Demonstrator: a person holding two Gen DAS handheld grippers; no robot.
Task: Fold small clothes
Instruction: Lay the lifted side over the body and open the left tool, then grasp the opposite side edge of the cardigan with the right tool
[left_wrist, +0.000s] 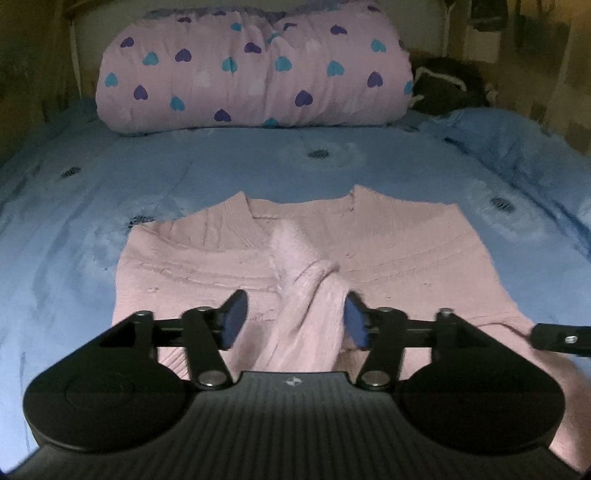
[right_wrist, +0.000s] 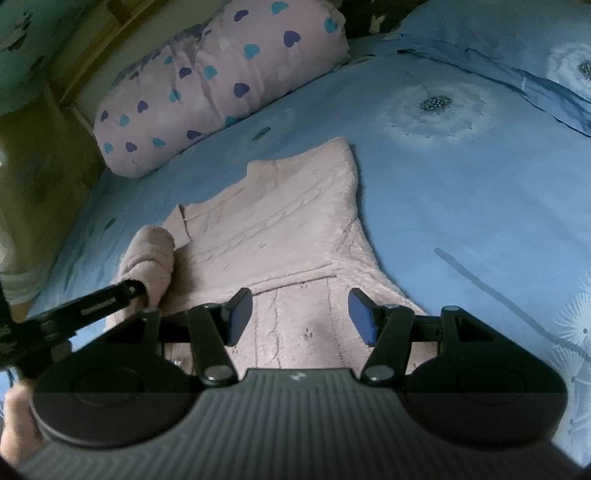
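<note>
A blue bedsheet printed with white dandelion heads (right_wrist: 461, 206) covers the bed; a rolled pink quilt dotted with purple and teal hearts (left_wrist: 255, 70) lies along its head edge. The pale pink knitted cardigan (left_wrist: 388, 243) lies flat mid-bed. The left gripper (left_wrist: 295, 319) stands open around a folded-in sleeve (left_wrist: 310, 317), its pads clear of it. The right gripper (right_wrist: 301, 315) hovers open, empty, over the hem.

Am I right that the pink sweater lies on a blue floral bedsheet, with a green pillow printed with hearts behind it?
Not quite: the pillow is pink, not green, as the left wrist view shows plainly. The rest stands: its print is hearts, and it lies behind the pink sweater on the blue floral bedsheet.
</note>
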